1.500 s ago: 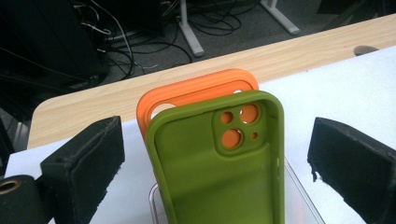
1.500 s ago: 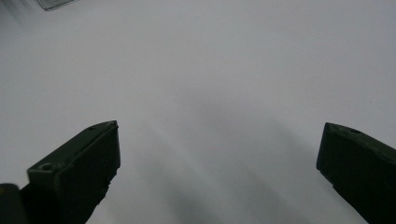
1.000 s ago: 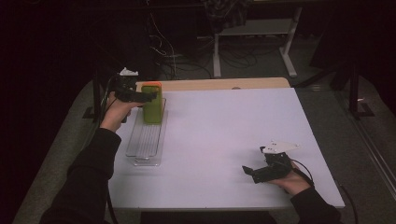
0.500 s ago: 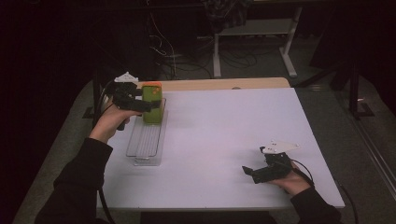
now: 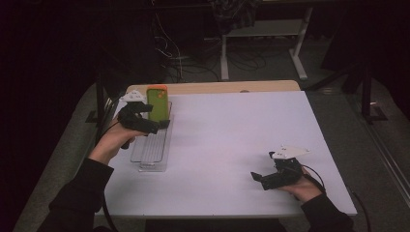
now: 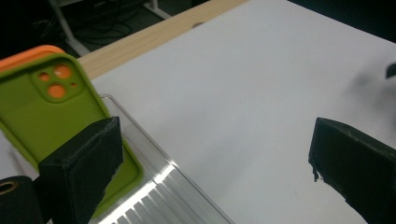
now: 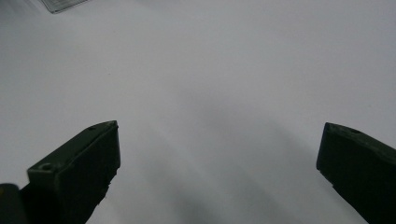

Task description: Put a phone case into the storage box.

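Observation:
A green phone (image 5: 157, 103) with an orange rim stands upright at the far end of a clear ribbed rack (image 5: 153, 150) on the left of the table. My left gripper (image 5: 163, 125) hovers over the rack just in front of the phone, jaws wide apart and nothing between them. In the left gripper view the phone (image 6: 51, 107) sits partly behind the left jaw, with the rack (image 6: 180, 189) below, and the left gripper (image 6: 215, 140) is open. My right gripper (image 5: 257, 178) rests low at the table's near right, open over bare white surface (image 7: 219, 135).
The white table top (image 5: 232, 140) stretches between the two hands. A wooden strip (image 5: 217, 87) runs along its far edge. Beyond it lie dark floor, cables and a desk frame (image 5: 261, 34). A corner of the rack (image 7: 60, 4) lies at the top left of the right gripper view.
My left hand has drawn back from the phone's top toward the near side along the rack. The phone stays upright in the rack. The right hand has not moved.

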`<state>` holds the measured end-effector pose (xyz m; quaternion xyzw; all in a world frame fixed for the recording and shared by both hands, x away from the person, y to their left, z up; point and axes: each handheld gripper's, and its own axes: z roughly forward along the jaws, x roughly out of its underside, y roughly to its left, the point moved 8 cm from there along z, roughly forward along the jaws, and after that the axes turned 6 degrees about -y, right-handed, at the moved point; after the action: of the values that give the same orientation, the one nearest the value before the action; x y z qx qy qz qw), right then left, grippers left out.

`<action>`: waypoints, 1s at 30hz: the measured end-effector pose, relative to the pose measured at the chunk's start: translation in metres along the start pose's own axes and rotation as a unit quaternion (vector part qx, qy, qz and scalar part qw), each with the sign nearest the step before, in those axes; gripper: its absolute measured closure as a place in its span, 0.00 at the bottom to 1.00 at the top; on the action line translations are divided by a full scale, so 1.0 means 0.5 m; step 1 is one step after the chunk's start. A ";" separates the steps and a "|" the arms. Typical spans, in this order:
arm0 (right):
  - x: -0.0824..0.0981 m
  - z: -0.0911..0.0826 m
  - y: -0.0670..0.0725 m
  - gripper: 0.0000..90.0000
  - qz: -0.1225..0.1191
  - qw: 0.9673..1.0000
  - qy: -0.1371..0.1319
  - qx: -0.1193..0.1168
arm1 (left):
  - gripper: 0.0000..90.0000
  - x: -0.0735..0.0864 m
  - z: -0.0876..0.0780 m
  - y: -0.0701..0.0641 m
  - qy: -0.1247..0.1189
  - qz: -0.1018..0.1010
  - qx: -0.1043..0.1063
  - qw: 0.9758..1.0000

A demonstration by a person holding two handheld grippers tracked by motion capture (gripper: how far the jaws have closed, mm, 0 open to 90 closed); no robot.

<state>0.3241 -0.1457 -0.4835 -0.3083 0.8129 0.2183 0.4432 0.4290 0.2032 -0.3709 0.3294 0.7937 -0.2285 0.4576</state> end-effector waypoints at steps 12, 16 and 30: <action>-0.022 -0.015 0.001 0.00 0.002 1.000 -0.009 -0.007 | 0.03 0.064 -0.017 -0.050 0.001 0.007 0.026 1.000; -0.031 -0.018 0.000 0.00 0.000 1.000 -0.015 -0.008 | 0.03 0.084 -0.016 -0.060 0.003 0.004 0.029 1.000; -0.041 -0.024 0.006 0.00 -0.002 1.000 -0.013 -0.016 | 0.01 0.135 -0.017 -0.093 0.008 0.017 0.046 0.999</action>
<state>0.3233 -0.1446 -0.4598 -0.3141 0.8029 0.2347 0.4490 0.3655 0.1985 -0.4233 0.3648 0.7804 -0.2544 0.4396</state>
